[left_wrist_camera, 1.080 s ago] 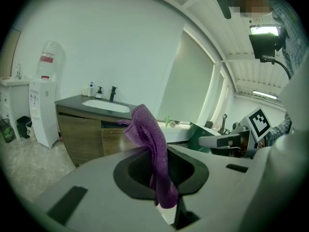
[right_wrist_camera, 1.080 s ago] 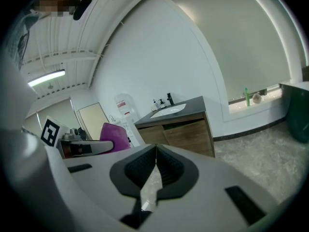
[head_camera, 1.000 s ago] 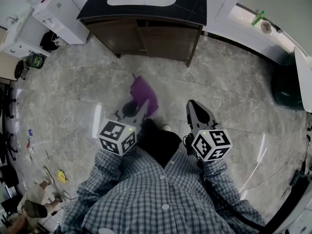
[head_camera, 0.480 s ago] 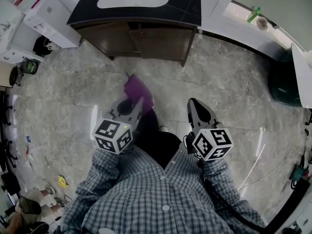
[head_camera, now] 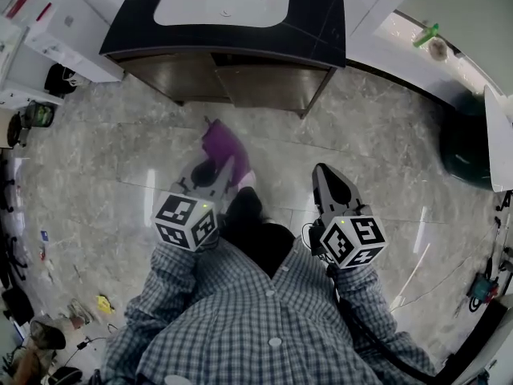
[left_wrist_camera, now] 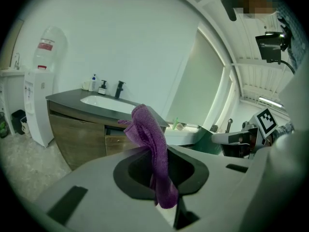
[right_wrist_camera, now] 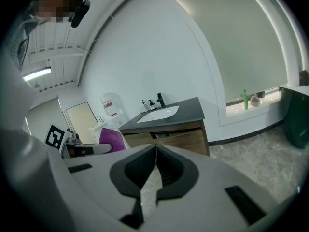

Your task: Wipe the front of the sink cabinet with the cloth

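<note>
The jaws of my left gripper stay clamped on the crumpled purple microfibre cloth, my right gripper is pressed together empty, and the dark-topped wooden sink cabinet has drawn nearer ahead, so I judge wiping has not begun.

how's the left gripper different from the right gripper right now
The left gripper has its jaws shut on the purple cloth, which hangs between them; the right gripper has its jaws together with nothing between them. In the head view the cloth sticks out ahead of the left gripper, while the right gripper has only floor ahead. Both point toward the sink cabinet, neither touching it.
</note>
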### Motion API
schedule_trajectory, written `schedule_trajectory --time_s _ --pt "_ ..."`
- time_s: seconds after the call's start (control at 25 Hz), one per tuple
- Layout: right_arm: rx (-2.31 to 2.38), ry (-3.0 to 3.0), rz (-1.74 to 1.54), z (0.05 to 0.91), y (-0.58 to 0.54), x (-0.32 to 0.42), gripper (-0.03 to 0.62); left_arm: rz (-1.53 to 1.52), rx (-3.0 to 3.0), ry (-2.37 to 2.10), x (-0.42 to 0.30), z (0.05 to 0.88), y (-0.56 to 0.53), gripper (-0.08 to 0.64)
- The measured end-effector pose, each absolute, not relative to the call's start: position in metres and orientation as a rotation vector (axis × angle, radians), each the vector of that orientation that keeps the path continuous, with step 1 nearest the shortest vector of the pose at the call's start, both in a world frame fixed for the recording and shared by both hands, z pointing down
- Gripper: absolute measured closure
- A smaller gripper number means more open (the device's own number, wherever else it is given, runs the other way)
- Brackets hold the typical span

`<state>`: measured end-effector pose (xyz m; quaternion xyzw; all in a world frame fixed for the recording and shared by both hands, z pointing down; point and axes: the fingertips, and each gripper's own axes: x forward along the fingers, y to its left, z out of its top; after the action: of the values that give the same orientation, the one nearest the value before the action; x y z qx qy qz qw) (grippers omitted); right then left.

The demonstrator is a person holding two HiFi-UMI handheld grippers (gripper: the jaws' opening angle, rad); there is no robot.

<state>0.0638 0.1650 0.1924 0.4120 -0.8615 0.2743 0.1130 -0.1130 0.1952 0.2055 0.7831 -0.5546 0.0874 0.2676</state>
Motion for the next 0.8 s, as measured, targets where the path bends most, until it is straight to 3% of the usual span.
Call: schedule_trajectory --time_s 0.36,0.8 --pt "1.266 -2.488 0.782 0.194 0.094 0.004 0.574 0.267 2.120 -1.457 -0.178 0.224 0.123 0.506" --pt "1.345 -2.427 0.851 0.218 0.044 -0.017 0.574 0.231 2.060 -1.441 -0.221 0.249 0.071 0.506"
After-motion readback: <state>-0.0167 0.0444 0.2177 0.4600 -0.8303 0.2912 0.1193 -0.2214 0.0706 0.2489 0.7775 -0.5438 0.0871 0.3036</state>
